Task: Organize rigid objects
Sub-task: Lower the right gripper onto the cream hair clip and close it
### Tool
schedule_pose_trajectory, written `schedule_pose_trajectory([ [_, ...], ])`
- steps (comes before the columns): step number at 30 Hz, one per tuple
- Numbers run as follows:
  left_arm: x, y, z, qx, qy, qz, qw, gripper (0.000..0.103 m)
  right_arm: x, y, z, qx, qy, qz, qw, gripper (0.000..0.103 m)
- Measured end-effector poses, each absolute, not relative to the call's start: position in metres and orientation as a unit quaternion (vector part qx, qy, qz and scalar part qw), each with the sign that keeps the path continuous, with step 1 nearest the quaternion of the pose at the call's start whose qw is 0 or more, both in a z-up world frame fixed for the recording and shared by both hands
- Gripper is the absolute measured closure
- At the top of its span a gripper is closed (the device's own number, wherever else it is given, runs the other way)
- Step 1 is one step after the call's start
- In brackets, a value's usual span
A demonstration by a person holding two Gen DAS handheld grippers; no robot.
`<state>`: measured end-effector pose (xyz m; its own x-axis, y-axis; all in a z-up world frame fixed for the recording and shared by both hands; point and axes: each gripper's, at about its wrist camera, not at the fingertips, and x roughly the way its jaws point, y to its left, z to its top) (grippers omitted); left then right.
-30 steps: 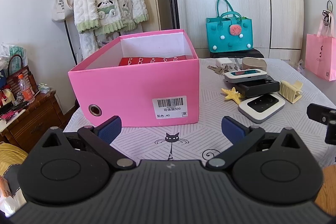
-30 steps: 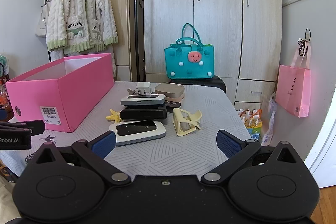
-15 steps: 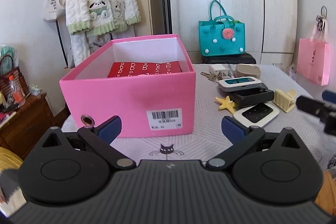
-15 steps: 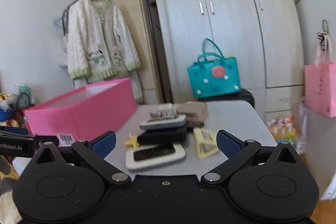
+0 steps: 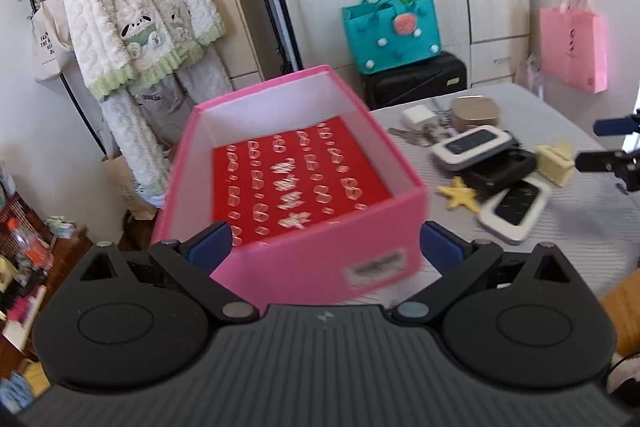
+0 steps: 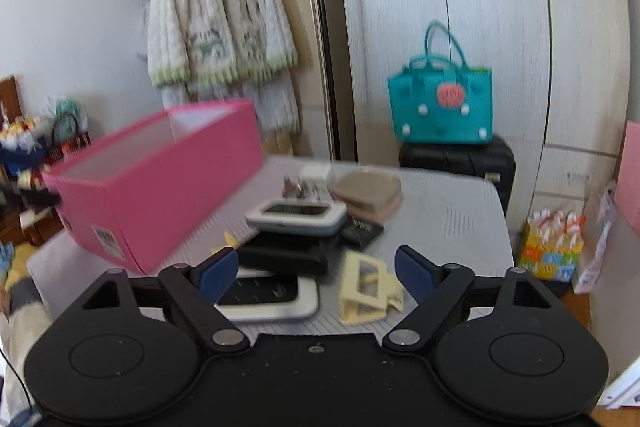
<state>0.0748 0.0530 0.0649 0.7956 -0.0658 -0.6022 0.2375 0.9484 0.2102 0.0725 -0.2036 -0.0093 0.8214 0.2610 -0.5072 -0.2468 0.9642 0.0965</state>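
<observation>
So the open box [image 5: 288, 187] sits on the left part of the table [image 5: 580, 227] with a flat patterned box [image 5: 296, 179] lying inside it. Right of it there's a little pile: a starfish [image 5: 458, 191] nearest the box, one device [image 5: 514, 205] at the near edge, a case [image 5: 500, 169] behind that with another device [image 5: 472, 145] on top. A clip [image 5: 554, 159] lies to the right, keys [image 5: 416, 135] and a pouch [image 5: 476, 111] at the far end.

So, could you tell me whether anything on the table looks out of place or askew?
Nothing looks spilled or broken, but the small items sit in an untidy heap right of the pink box: a white device rests crookedly on a black case, with a cream hair clip and yellow starfish loose beside them.
</observation>
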Motion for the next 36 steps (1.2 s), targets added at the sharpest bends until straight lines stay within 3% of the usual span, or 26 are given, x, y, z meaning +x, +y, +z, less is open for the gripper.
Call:
schedule_pose_trajectory([
  [5, 0.114, 0.08, 0.088, 0.134, 0.329, -0.068, 0.932, 0.003, 0.091, -0.209, -0.026, 0.01, 0.316, 0.121, 0.941, 0.049],
  [8, 0.142, 0.091, 0.089, 0.161, 0.346, -0.044, 0.923, 0.005, 0.098, -0.202, -0.029, -0.016, 0.324, 0.12, 0.938, 0.054],
  [13, 0.183, 0.103, 0.083, 0.178, 0.393, -0.041, 0.901, 0.022, 0.103, -0.201, -0.029, -0.034, 0.326, 0.077, 0.941, 0.052],
  [17, 0.203, 0.115, 0.074, 0.183, 0.42, -0.039, 0.888, 0.03, 0.099, -0.207, -0.028, -0.013, 0.325, 0.066, 0.943, 0.03],
  [22, 0.226, 0.129, 0.065, 0.189, 0.435, -0.027, 0.88, 0.031, 0.114, -0.212, -0.038, -0.005, 0.339, 0.068, 0.938, 0.029],
  [25, 0.239, 0.136, 0.06, 0.186, 0.448, -0.027, 0.874, 0.039, 0.119, -0.21, -0.043, -0.03, 0.339, 0.082, 0.937, 0.04],
  [28, 0.252, 0.144, 0.055, 0.177, 0.462, -0.028, 0.869, 0.048, 0.12, -0.201, -0.037, -0.096, 0.324, 0.076, 0.938, 0.04],
  [29, 0.256, 0.146, 0.053, 0.172, 0.467, -0.028, 0.867, 0.054, 0.121, -0.201, -0.033, -0.102, 0.322, 0.081, 0.938, 0.04],
  [32, 0.265, 0.152, 0.046, 0.166, 0.481, -0.024, 0.86, 0.086, 0.129, -0.207, -0.02, -0.08, 0.321, 0.088, 0.939, 0.04],
  [36, 0.268, 0.157, 0.038, 0.142, 0.495, -0.043, 0.856, 0.095, 0.134, -0.211, -0.014, -0.065, 0.318, 0.087, 0.942, 0.04],
])
